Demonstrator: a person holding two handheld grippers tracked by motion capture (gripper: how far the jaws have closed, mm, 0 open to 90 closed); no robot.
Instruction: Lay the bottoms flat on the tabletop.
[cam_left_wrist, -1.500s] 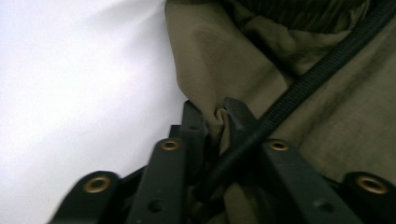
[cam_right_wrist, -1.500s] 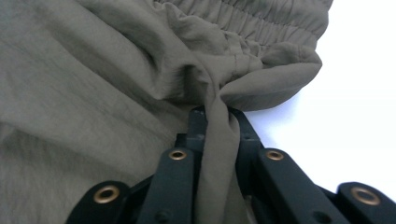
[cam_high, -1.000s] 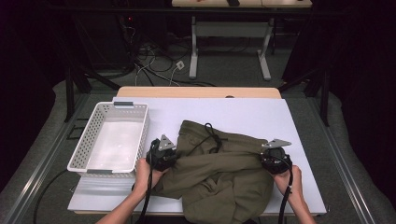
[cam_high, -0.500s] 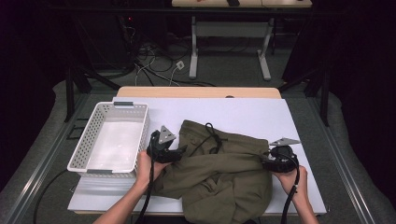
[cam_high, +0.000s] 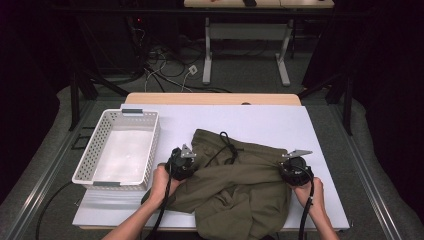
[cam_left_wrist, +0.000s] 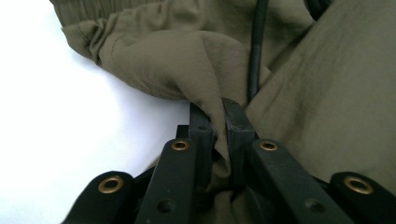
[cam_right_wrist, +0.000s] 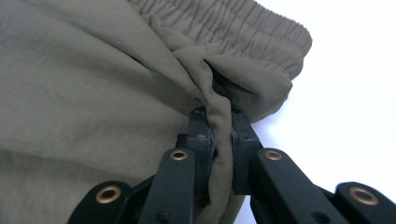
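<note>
Both sets of fingers are clamped on pinched folds of the olive-green drawstring fabric garment (cam_high: 235, 195): left gripper (cam_left_wrist: 215, 140), right gripper (cam_right_wrist: 218, 140). I keep both grips tight and pull the sides evenly, low over the white counter (cam_high: 280, 125), clear of the white perforated plastic basket (cam_high: 95, 150).

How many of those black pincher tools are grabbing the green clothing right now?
2. The left gripper pinches a fold of the olive garment at its left edge, near the white basket. The right gripper pinches a fold at its right edge.

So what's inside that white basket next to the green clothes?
The white basket looks empty: through its open top you see just a pale, bare bottom. The strip along its near wall is hidden by the rim, so something small and flat there couldn't be ruled out.
</note>
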